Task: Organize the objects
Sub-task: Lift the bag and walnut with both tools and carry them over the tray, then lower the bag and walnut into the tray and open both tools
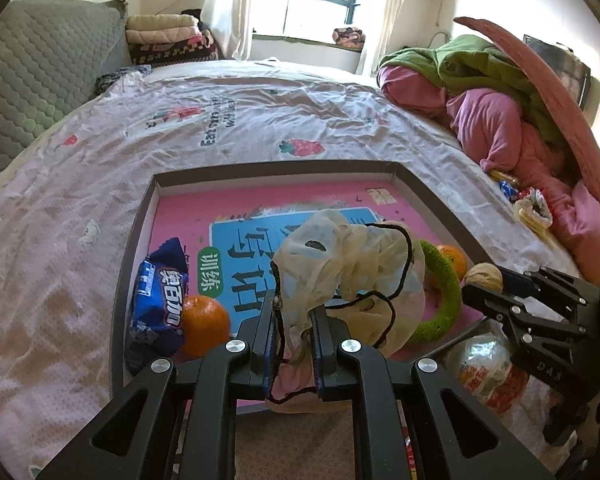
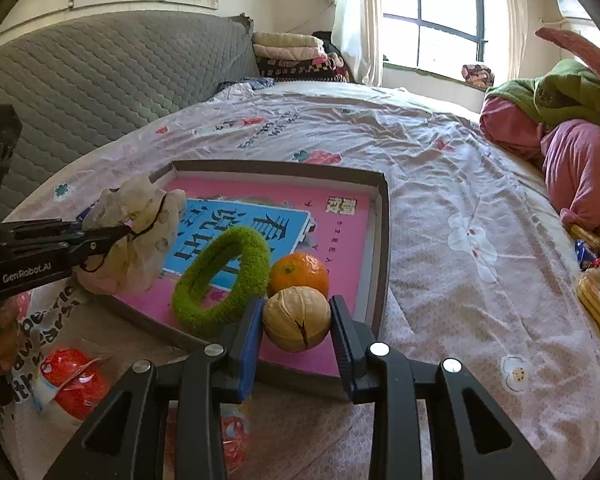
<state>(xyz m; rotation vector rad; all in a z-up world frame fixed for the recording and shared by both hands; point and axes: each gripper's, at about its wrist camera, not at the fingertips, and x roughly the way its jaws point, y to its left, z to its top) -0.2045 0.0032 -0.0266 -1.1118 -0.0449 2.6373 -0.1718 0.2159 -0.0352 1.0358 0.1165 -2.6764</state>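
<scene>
Jaws of the left gripper [image 1: 293, 332] pinch a limp cream drawstring pouch [image 1: 352, 264], light and floppy, above the grey tray [image 1: 276, 168]; right gripper [image 2: 296, 320] clamps a firm pale round peeled fruit [image 2: 297, 318] lower centre, across its middle.

fuzzy green ring [image 2: 224, 280], glossy plastic snack pack [image 1: 160, 296], sheer cloth pouch [image 1: 348, 264], matt cardboard tray [image 2: 382, 248].

You have a bed [image 1: 228, 128] as the carrying surface, spread with a pale pink sheet printed with strawberries and lettering. A shallow dark-rimmed box lid [image 2: 383, 216] lies flat on it near you. Just beside the lid's near edge a red wrapped snack [image 2: 74, 380] rests on the sheet. At the bed's right side lies a heap of pink and green bedding [image 1: 496, 120], with small snack packets [image 1: 530, 204] near its foot.
</scene>
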